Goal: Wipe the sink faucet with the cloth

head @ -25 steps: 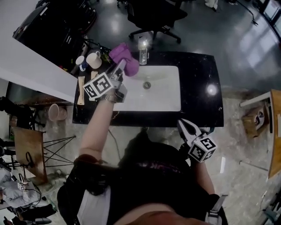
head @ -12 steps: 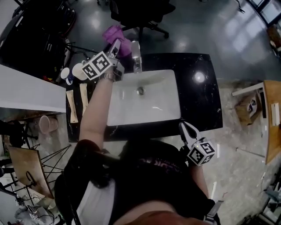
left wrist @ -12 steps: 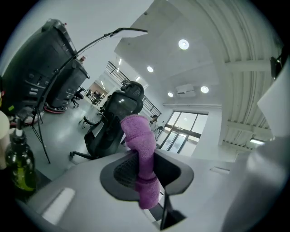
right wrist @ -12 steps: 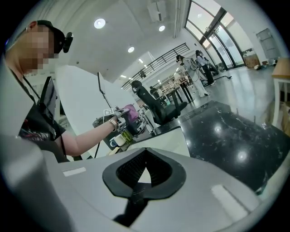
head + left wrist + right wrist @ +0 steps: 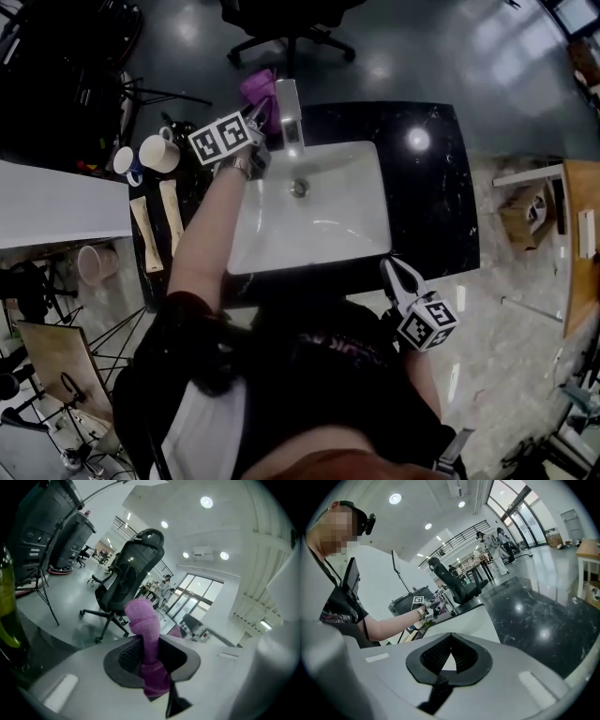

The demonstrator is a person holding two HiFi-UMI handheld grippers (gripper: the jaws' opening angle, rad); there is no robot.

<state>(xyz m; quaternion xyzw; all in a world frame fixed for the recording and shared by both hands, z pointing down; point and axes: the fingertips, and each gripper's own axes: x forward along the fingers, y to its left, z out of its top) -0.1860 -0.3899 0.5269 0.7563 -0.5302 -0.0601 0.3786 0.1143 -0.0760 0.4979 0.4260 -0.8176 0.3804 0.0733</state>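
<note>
In the head view the white sink (image 5: 356, 220) is set in a black counter, with the chrome faucet (image 5: 290, 117) at its far edge. My left gripper (image 5: 259, 113) is shut on the purple cloth (image 5: 258, 87), just left of the faucet and close against it. The left gripper view shows the cloth (image 5: 142, 620) standing up between the jaws of that left gripper (image 5: 149, 654). My right gripper (image 5: 389, 269) hangs shut and empty at the counter's near edge. In the right gripper view the right gripper (image 5: 448, 654) points across the sink (image 5: 465, 620).
Two mugs (image 5: 157, 152) and wooden utensils (image 5: 171, 214) lie on the counter (image 5: 433, 192) left of the sink. A black office chair (image 5: 287, 23) stands behind it. A green bottle (image 5: 6, 620) shows at the left edge of the left gripper view.
My left gripper has carried the cloth away from me and down, to the left side of the faucet. The right gripper has shifted slightly at the counter's front.
</note>
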